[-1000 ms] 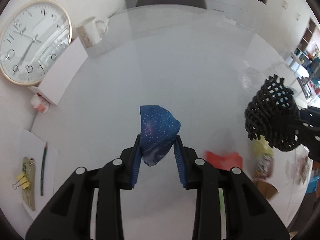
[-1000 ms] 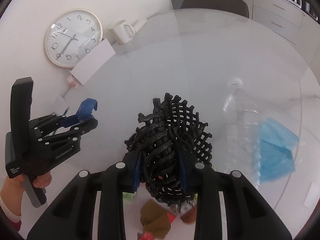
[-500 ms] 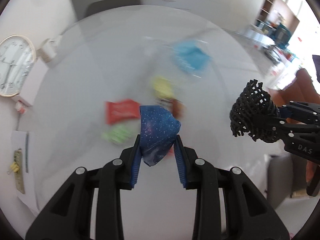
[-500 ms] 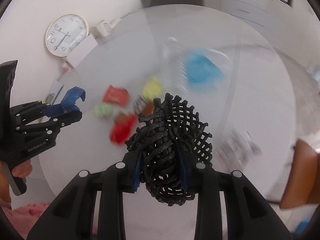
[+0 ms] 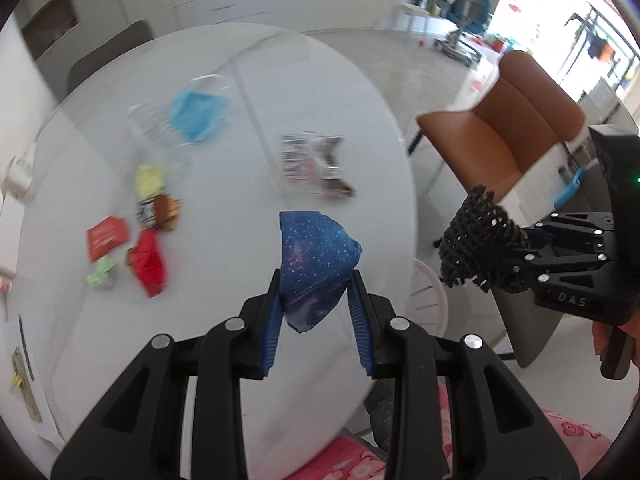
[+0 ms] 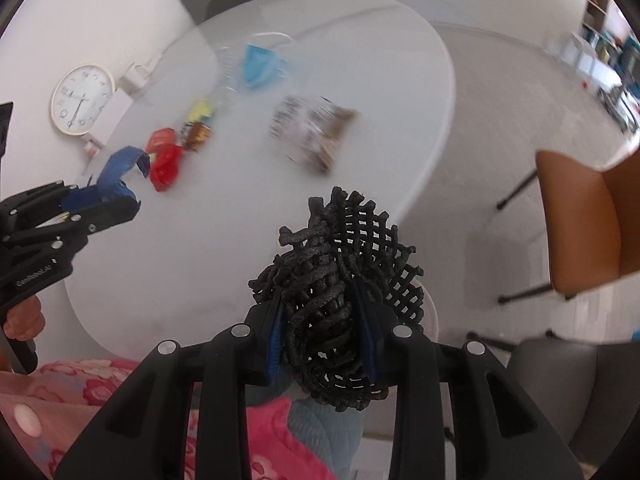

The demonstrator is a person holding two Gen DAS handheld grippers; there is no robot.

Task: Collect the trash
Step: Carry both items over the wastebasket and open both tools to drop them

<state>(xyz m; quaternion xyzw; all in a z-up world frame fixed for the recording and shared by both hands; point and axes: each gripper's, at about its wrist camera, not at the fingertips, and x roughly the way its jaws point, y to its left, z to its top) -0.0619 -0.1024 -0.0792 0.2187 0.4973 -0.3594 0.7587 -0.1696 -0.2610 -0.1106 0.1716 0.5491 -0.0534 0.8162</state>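
Note:
My left gripper (image 5: 316,280) is shut on a crumpled dark-blue starry wrapper (image 5: 316,256), held above the white round table's (image 5: 240,80) near right edge. My right gripper (image 6: 322,304) is shut on a black net (image 6: 340,264), just beyond that edge. From the left wrist view the right gripper (image 5: 524,248) and its net (image 5: 478,252) hang to the right. In the right wrist view the left gripper (image 6: 124,196) holds the blue wrapper (image 6: 120,166) at the left. On the table lie a blue face mask (image 5: 196,114), a red wrapper (image 5: 150,264) and a clear-and-brown packet (image 5: 316,160).
A white slatted bin rim (image 5: 428,296) shows under the table edge. A brown chair (image 5: 512,120) and a grey seat (image 6: 560,380) stand to the right. A wall clock (image 6: 82,100) lies at the far left. Pink flowered clothing (image 5: 360,456) fills the bottom.
Both grippers have swept to the right across the table to its near right edge, each keeping its load. The clock and mug have slid out of the left wrist view.

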